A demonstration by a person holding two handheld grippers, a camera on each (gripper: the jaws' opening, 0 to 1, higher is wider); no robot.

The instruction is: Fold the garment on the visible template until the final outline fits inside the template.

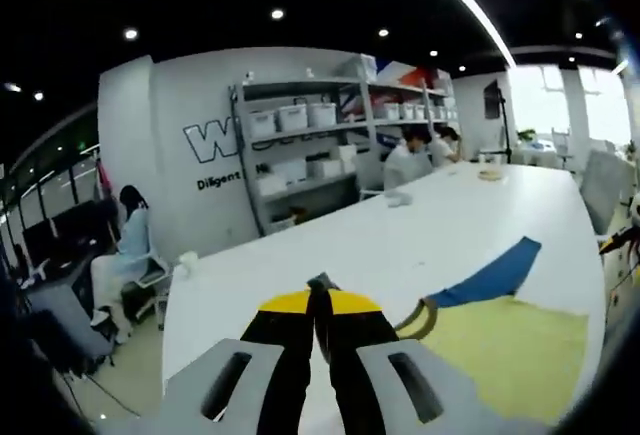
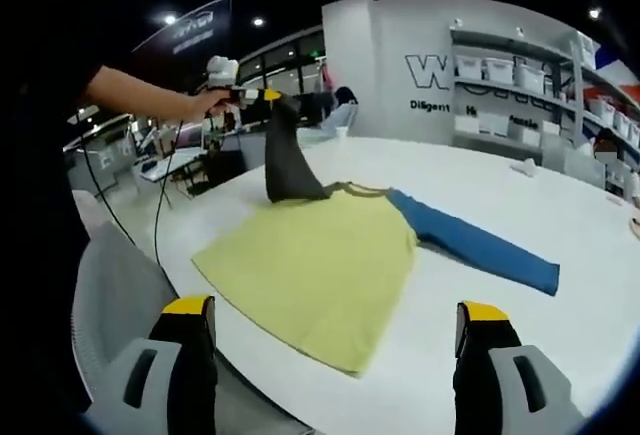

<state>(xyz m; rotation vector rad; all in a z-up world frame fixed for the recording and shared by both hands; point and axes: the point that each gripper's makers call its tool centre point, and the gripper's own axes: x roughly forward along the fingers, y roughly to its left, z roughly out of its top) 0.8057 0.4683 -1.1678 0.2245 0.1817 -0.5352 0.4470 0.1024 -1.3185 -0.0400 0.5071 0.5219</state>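
Left tongs lifting a grey sleeve off the desk

The yellow garment (image 2: 320,265) is lying flat on the white desk (image 2: 480,205), its blue sleeve (image 2: 475,243) stretching away beside it. The left tongs (image 2: 262,95) are pinching the grey sleeve (image 2: 286,160) shut, holding it up above the garment. The right tongs (image 2: 335,330) are standing wide apart, hovering near the garment's hem.

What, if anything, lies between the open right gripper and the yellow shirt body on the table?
Nothing visible does. The right gripper is open, with the yellow shirt spread flat on the white table straight ahead of it. The left gripper holds the dark sleeve lifted at the far side, clear of that path.
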